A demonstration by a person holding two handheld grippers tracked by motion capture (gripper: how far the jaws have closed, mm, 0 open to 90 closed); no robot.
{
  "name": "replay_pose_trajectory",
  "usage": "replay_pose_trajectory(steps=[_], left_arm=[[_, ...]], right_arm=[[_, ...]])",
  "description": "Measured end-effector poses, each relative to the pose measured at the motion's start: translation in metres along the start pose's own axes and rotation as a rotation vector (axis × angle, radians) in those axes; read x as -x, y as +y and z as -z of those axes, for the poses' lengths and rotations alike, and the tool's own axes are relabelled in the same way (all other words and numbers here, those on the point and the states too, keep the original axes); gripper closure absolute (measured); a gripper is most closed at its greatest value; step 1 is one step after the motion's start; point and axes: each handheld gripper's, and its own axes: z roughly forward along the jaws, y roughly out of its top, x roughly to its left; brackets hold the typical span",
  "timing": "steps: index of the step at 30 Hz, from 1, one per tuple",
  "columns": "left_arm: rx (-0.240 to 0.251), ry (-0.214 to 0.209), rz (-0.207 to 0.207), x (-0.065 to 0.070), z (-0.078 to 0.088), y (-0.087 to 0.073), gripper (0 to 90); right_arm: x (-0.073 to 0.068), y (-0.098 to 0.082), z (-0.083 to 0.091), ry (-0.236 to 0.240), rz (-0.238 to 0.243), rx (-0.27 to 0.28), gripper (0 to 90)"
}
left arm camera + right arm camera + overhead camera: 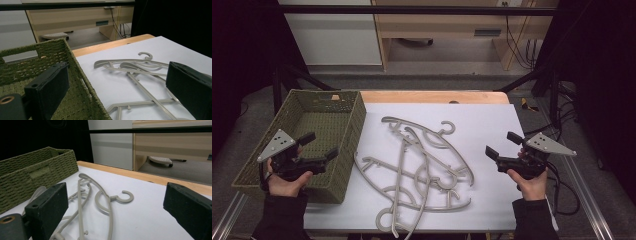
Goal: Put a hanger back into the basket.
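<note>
Several grey plastic hangers (422, 170) lie in a loose tangle on the white sheet (492, 130) in the middle of the table; I also see the hangers (140, 70) in the left gripper view and the hangers (100, 200) in the right gripper view. A green woven basket (312, 140) stands at the left, nothing visible inside. My left gripper (319, 145) hovers over the basket's near right part, jaws open and empty. My right gripper (503, 144) hangs over the sheet's right side, apart from the hangers, open and empty.
The table's wooden far edge (432, 96) shows beyond the sheet. Behind it stand a wooden desk (452, 25) and a white cabinet (332, 35). Cables (562, 190) trail off the table's right side. Metal rails (584, 200) frame the table.
</note>
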Motion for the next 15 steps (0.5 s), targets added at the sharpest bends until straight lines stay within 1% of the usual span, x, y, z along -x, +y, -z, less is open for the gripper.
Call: replay_pose_trajectory(steps=[2,3,4,5,6,9,10,13,15], left_arm=[[0.000,0.002,-0.002,0.000,0.000,0.000,4.2],[0.000,0.003,-0.002,0.000,0.000,0.000,4.2],[0.000,0.001,-0.002,0.000,0.000,0.000,4.2],[-0.001,-0.001,0.000,0.000,0.000,0.000,4.2],[-0.002,-0.001,0.000,0.000,0.000,-0.001,4.2],[-0.004,-0.003,0.001,0.000,-0.001,-0.001,4.2],[-0.007,-0.004,-0.001,-0.001,-0.001,-0.002,4.2],[-0.014,-0.003,-0.005,-0.001,-0.003,-0.003,4.2],[-0.017,-0.005,-0.003,-0.001,-0.004,-0.003,4.2]], right_arm=[[0.000,0.001,-0.001,0.004,0.002,-0.002,6.4],[-0.001,0.001,-0.002,0.008,0.011,-0.003,6.5],[-0.004,0.002,-0.005,0.011,0.024,-0.017,6.7],[-0.004,0.002,-0.005,0.011,0.024,-0.017,6.7],[-0.007,0.003,-0.008,0.015,0.032,-0.034,7.0],[-0.009,0.004,-0.010,0.019,0.030,-0.043,9.1],[-0.012,0.006,-0.013,0.023,0.019,-0.052,10.3],[-0.014,0.008,-0.017,0.017,0.023,-0.067,11.6],[-0.016,0.009,-0.022,0.019,0.031,-0.080,13.1]])
